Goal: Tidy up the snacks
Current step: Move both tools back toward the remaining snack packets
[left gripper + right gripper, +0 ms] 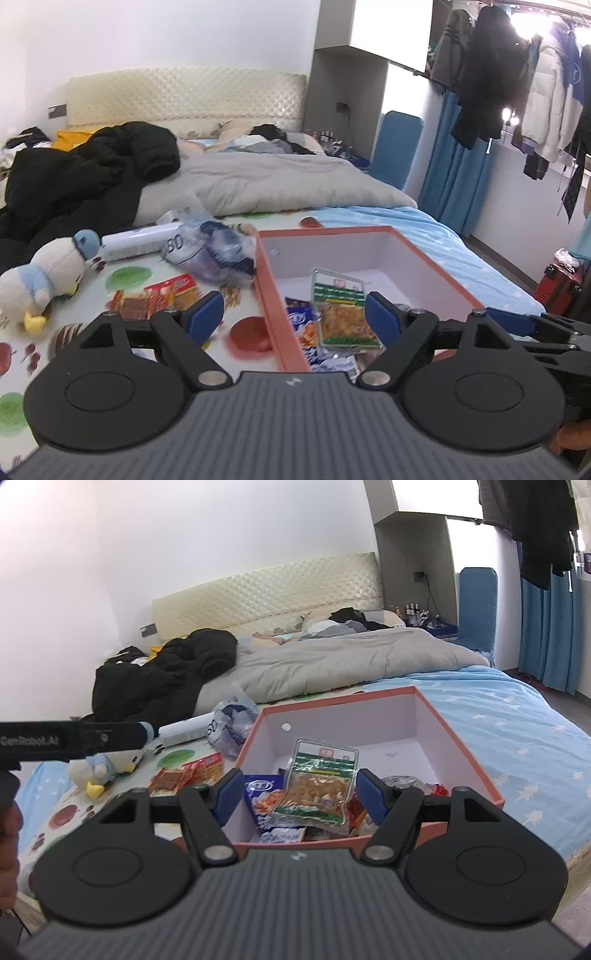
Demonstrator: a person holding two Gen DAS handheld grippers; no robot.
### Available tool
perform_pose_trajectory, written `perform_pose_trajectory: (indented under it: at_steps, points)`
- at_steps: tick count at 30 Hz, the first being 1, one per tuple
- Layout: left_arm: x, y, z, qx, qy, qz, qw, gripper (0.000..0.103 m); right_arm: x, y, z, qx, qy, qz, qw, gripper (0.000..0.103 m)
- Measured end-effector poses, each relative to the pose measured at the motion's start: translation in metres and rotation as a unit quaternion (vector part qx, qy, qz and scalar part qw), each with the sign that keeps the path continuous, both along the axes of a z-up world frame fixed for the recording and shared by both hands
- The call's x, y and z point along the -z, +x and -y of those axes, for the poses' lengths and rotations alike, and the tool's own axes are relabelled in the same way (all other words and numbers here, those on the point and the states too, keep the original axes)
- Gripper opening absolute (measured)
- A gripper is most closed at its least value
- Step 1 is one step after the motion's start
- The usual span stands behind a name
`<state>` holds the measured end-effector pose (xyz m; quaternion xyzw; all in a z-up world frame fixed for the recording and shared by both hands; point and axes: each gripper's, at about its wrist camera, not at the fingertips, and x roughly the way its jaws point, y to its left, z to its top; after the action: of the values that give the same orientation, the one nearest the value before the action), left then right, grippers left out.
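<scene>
Snack box (458, 734) sits mid-frame on the bed (517, 716), a green-topped packet (317, 782) lying on top inside. Both my left fingers (294, 317) and right fingers (299, 794) are spread wide, gripping nothing. Red packets (162, 295) lie lower left of the box.

Snack packets (317, 794) in box (436, 720) partly hidden behind tool bodies; labels unreadable; plush toy (107, 766) half-covered.

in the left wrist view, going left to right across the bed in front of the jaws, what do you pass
plush penguin → red snack packets → orange box wall → blue-and-white snack bag → green-topped snack pack in the box
</scene>
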<state>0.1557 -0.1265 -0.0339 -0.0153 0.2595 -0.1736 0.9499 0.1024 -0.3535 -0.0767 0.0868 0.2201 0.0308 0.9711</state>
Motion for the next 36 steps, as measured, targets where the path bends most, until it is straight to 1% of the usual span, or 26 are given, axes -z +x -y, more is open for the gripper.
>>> perform_pose_trajectory:
  at_steps: [7, 14, 20, 23, 27, 32, 36]
  points:
    - [0.011, -0.01, -0.024, -0.019, -0.001, -0.012, 0.9998, 0.087, 0.003, -0.006, -0.022, -0.016, -0.005, 0.005, 1.0, 0.069]
    - [0.016, -0.017, -0.049, -0.044, 0.0, -0.019, 0.9988, 0.087, 0.01, -0.003, -0.05, -0.042, -0.004, -0.008, 0.999, 0.069]
    - [0.023, -0.023, -0.072, -0.066, 0.001, -0.027, 0.9975, 0.087, 0.012, -0.003, -0.071, -0.063, -0.006, -0.008, 0.998, 0.069]
    - [0.029, -0.026, -0.087, -0.083, 0.007, -0.037, 0.9958, 0.087, 0.016, -0.002, -0.084, -0.071, -0.011, -0.012, 0.997, 0.069]
    - [0.04, -0.028, -0.108, -0.107, 0.01, -0.052, 0.9928, 0.087, 0.023, 0.002, -0.104, -0.092, -0.001, -0.017, 0.996, 0.069]
    - [0.059, -0.018, -0.127, -0.126, 0.015, -0.066, 0.9898, 0.087, 0.028, 0.01, -0.121, -0.116, -0.008, -0.018, 0.993, 0.069]
    - [0.076, 0.005, -0.137, -0.125, 0.019, -0.076, 0.989, 0.087, 0.033, 0.026, -0.131, -0.124, -0.01, -0.018, 0.992, 0.069]
